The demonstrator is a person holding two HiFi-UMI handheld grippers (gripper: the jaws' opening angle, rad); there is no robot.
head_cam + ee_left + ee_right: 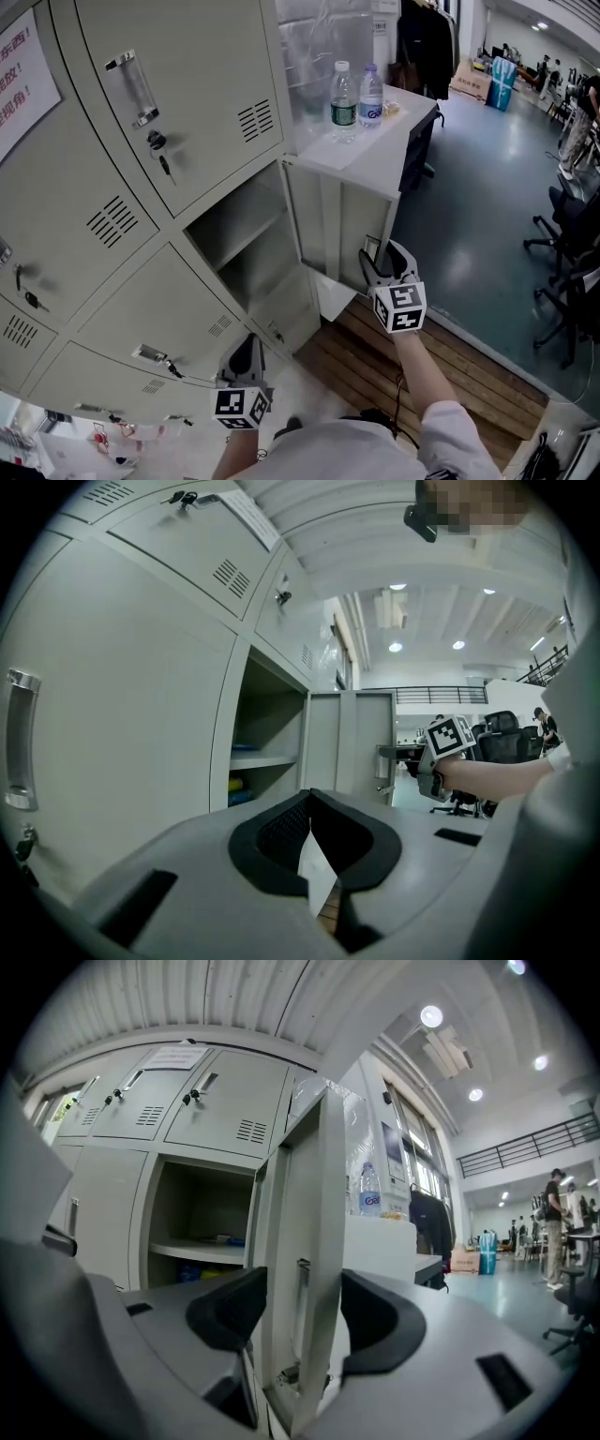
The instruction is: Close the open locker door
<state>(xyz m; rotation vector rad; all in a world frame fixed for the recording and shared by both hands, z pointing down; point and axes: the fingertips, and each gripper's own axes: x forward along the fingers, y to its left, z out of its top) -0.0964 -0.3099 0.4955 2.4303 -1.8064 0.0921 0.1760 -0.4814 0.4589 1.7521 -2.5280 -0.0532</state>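
1. The locker door [354, 223] stood swung wide open in the head view, just right of centre, with its open compartment [246, 234] at 9 o'clock from it. The right gripper [384, 261] was at 5 o'clock from the door, at its free edge, fingers pointing up at it. The left gripper [246, 349] hung at 6 o'clock in the frame, before the shut lower lockers [141, 328]. Two water bottles [344, 94] stood on a white tabletop [389, 141] at 12 o'clock from the door.

2. In the left gripper view, the left gripper [311, 799] had its fingers pressed together at the tips, with nothing held. The open compartment [267, 733] lay at 11 o'clock from them and the door [352, 742] at 12 to 1 o'clock. The right gripper [429, 766] was at 2 o'clock, beside the door.

3. In the right gripper view, the right gripper [302, 1312] had its fingers spread, and the door's free edge [317, 1241] rose upright between them. Whether either finger touched the metal could not be told. The compartment's shelf [197, 1251] showed at 10 o'clock and a bottle [370, 1194] at 1 o'clock.
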